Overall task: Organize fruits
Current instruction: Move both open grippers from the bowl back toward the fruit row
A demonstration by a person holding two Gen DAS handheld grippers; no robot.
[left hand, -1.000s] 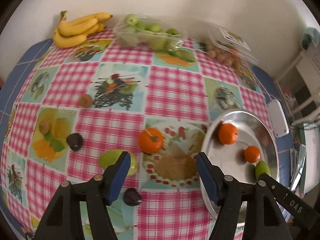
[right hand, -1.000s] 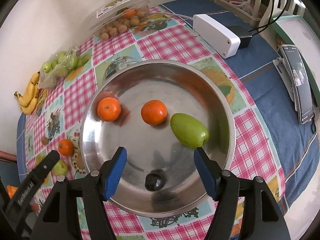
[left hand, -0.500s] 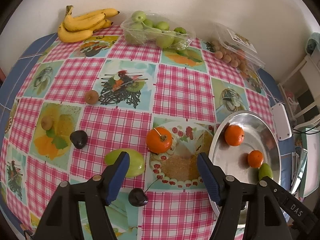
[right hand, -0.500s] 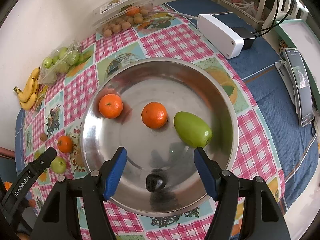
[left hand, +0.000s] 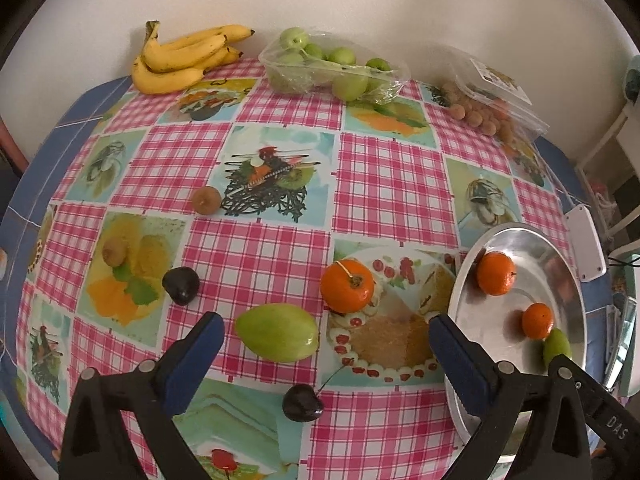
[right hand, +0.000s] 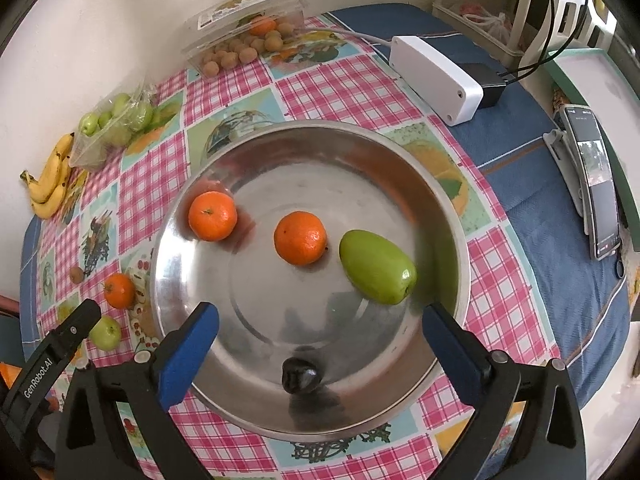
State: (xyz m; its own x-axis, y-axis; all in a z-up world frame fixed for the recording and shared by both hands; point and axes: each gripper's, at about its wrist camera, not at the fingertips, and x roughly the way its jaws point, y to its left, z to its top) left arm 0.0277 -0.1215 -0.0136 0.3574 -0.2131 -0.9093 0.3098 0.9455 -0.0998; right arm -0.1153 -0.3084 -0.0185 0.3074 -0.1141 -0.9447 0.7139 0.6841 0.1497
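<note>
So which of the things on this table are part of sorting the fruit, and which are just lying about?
Part of the job:
metal bowl, with two oranges, a green mango and a dark plum in it
loose orange
loose green mango
cherry

Lying about:
white box
phone

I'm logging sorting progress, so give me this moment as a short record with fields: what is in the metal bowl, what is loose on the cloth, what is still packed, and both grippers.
in bowl: metal bowl holds two oranges, one green mango, one dark plum
loose on cloth: orange, green mango, cherry, dark plum, two small brown fruits
packed: green apples in bag, clamshell of brown fruits
unpacked at wall: bananas
left gripper: just opened, empty
right gripper: just opened, empty, over bowl
</note>
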